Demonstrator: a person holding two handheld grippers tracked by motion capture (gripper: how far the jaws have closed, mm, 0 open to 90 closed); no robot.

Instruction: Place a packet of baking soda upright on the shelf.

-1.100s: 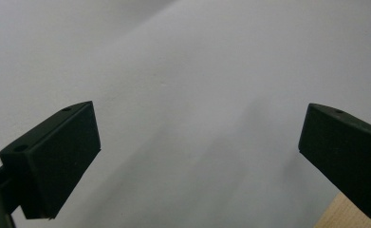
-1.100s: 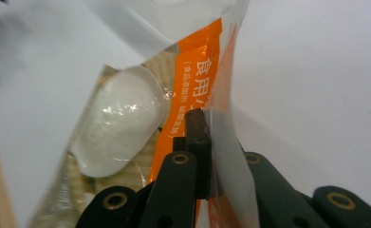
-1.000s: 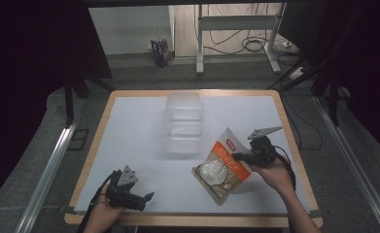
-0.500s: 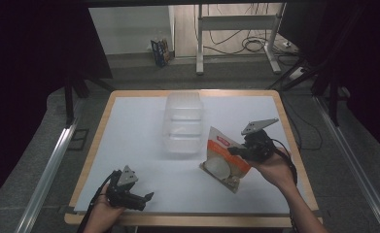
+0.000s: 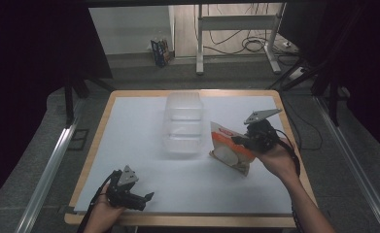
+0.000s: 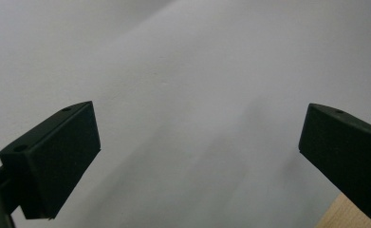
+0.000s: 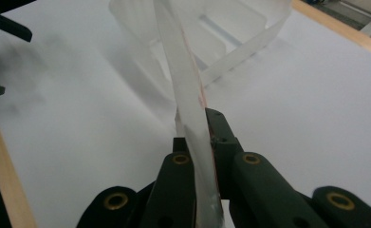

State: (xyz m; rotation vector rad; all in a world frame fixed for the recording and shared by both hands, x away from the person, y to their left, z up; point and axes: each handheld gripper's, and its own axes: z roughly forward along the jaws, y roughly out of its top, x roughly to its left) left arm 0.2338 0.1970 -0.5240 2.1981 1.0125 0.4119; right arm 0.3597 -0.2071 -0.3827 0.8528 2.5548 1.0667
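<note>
**Snack bag lifted by its edge, clear bin waiting beside it**

In the high view, the right gripper (image 5: 240, 141) is clamped on the edge of an orange-and-white snack bag (image 5: 229, 150), which hangs tilted above the white table (image 5: 144, 121) near its right side. Holding it by the thin sealed edge lets the fuller body of the bag dangle free, probably so it can be carried to the clear plastic container (image 5: 182, 124) just to its left, at the table's middle. The left gripper (image 5: 141, 199) sits low at the near left corner, well apart from both, its jaws spread and empty; it looks parked out of the way. The print on the bag is too small to read, and whether the container holds anything is hard to tell through its clear walls.

In the left gripper view, the two black jaws stand wide apart with nothing between them, above bare white table (image 6: 183, 95). A sliver of the wooden edge (image 6: 349, 218) shows at the lower right.

In the right gripper view, the jaws are pressed together on the bag (image 7: 188, 95), seen edge-on as a pale strip rising up the frame. Behind it lies the container (image 7: 230, 38), its far end cut off by the top. The bag's face is turned away here, so its contents cannot be made out.
</note>
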